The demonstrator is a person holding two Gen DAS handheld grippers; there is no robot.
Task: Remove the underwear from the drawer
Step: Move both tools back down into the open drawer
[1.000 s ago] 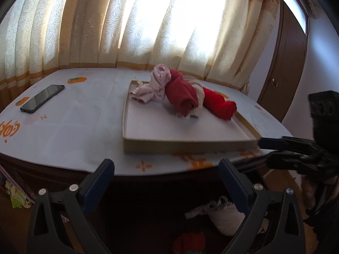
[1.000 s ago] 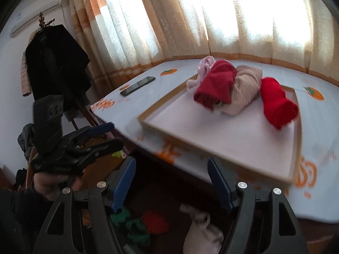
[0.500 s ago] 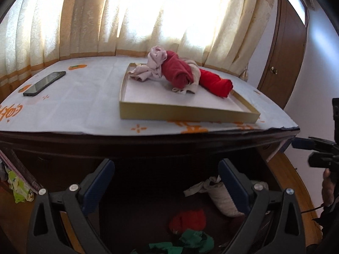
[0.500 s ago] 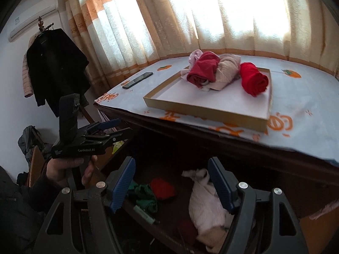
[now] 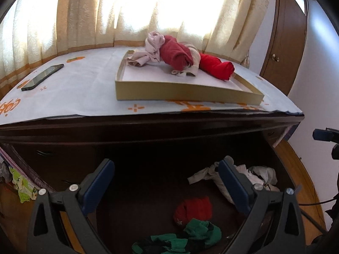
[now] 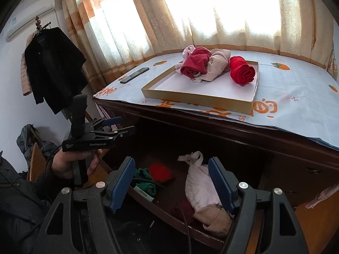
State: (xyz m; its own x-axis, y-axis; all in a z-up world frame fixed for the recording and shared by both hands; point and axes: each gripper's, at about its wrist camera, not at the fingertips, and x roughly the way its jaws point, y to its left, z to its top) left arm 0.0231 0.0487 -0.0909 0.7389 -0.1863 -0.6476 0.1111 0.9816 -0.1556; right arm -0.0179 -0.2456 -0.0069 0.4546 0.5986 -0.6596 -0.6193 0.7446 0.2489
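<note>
Down in the open drawer (image 6: 161, 209) sits the underwear (image 6: 201, 188), red, green and pale bits; both grippers, left (image 5: 166, 187) and right (image 6: 171, 182), hover above with jaws wide, gripping nothing.

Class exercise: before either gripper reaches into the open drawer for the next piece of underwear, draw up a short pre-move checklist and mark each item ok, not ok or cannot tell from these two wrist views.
1. Drawer open: ok.
2. Garments left to take, namely pale bundle, red piece, green piece: ok.
3. Right gripper open and empty: ok.
4. Left gripper open and empty: ok.
5. Box lid on the dresser top has free floor beside the four rolled pieces: ok.
6. More garments hidden at the dark back of the drawer: cannot tell.
</note>
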